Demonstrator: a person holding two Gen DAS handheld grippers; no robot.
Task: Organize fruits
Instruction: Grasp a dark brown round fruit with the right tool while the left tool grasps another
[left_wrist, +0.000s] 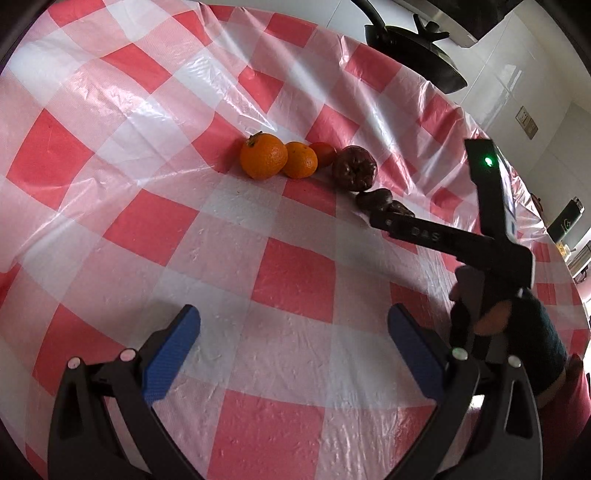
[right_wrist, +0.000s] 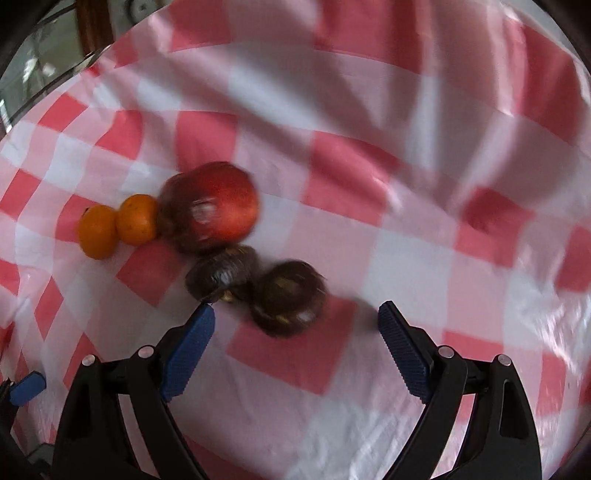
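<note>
The bench (left_wrist: 295, 280) is covered in a glossy red-and-white checked cloth (left_wrist: 155, 122), and the fruit sits in a curved line on it. Two oranges (left_wrist: 263, 156) touch each other, a third reddish-orange fruit (left_wrist: 324, 153) is tucked just behind them, and next comes a dark red ribbed fruit (left_wrist: 354, 168). Two more dark fruits (right_wrist: 221, 272) lie at the end of the row; the right wrist view is blurred, so I can't say what kind they are.

The left tongs (left_wrist: 293, 339) hang over bare cloth, spread wide and empty, well apart from the fruit. The right tongs (right_wrist: 297, 328) are also spread wide and hold nothing, with the nearest dark fruit (right_wrist: 288, 297) just ahead between the tips. A gloved hand (left_wrist: 517, 321) grips the right tool's handle.
</note>
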